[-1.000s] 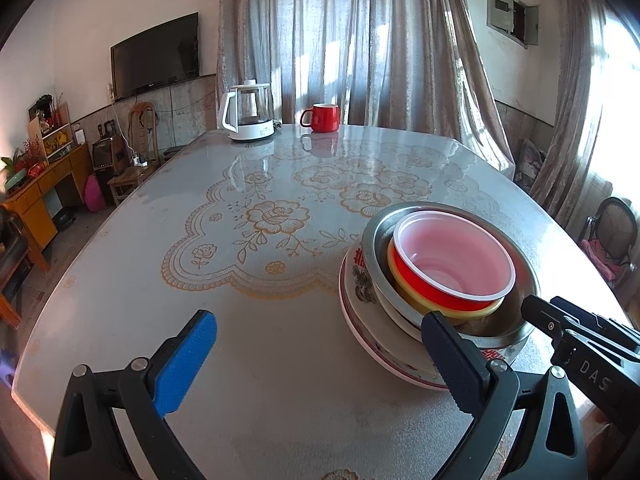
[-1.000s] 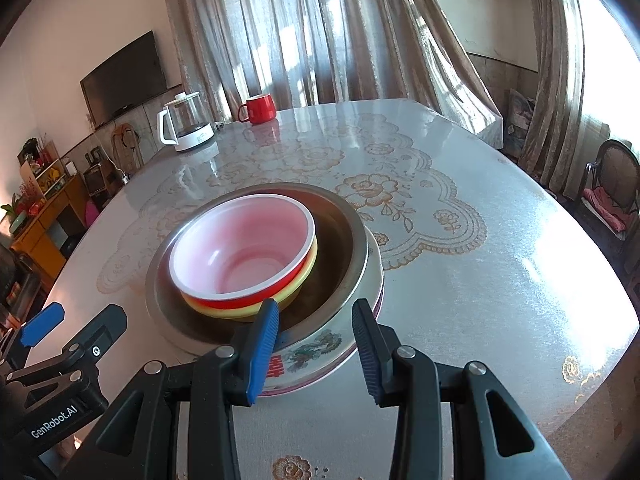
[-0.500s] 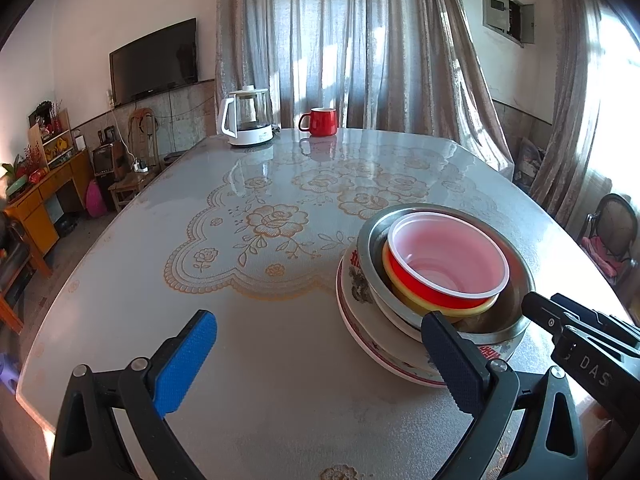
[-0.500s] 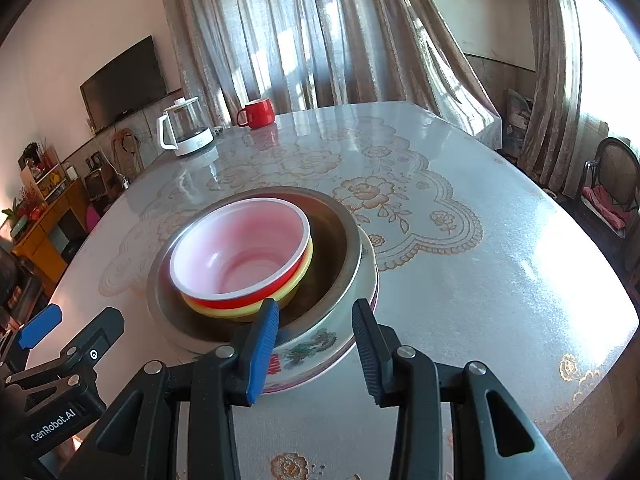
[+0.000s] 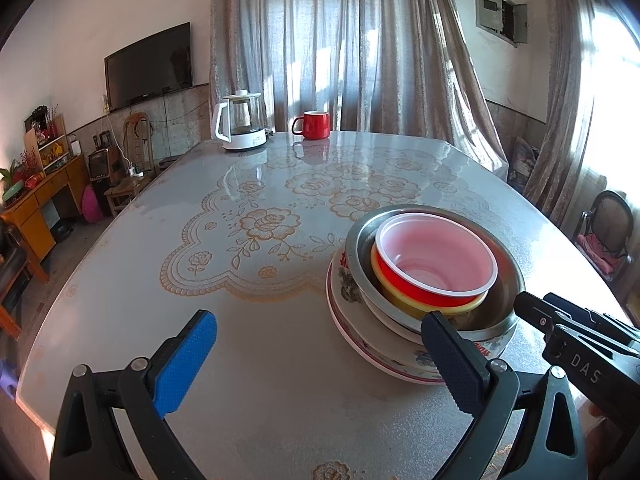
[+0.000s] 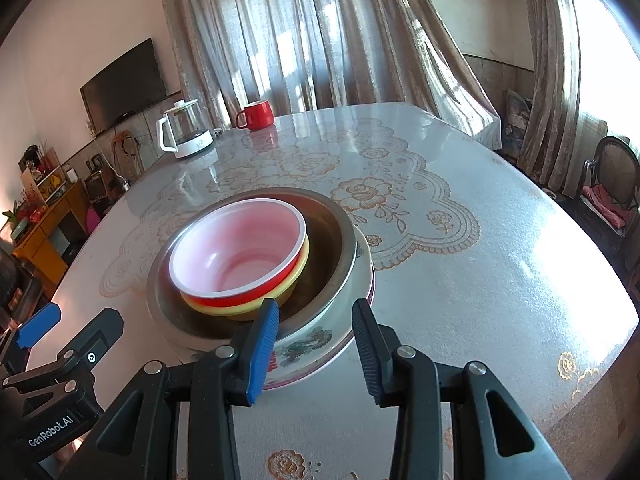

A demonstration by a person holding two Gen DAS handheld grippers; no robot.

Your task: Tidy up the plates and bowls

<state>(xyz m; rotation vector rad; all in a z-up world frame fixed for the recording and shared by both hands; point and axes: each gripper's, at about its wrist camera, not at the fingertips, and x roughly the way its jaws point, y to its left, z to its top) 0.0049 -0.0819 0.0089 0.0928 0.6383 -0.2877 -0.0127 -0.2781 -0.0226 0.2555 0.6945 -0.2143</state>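
Observation:
A nested stack sits on the table: a red bowl (image 5: 436, 268) (image 6: 240, 252) with a pale inside, in a yellow bowl (image 5: 400, 296) (image 6: 236, 308), in a steel bowl (image 5: 500, 312) (image 6: 332, 248), on flowered plates (image 5: 376, 344) (image 6: 316, 344). My left gripper (image 5: 320, 364) is wide open and empty, just left of and in front of the stack. My right gripper (image 6: 316, 344) is open and empty, its fingers held just before the stack's near rim. The right gripper's body (image 5: 576, 344) shows at the right of the left wrist view.
A glass kettle (image 5: 240, 124) (image 6: 184, 132) and a red mug (image 5: 314, 124) (image 6: 256, 116) stand at the table's far edge. The table (image 5: 260, 240) has a flowered glossy cover. A chair (image 6: 612, 184) stands at the right, cabinets at the left.
Both grippers have drawn back and risen slightly from the stack. The jaws have not changed.

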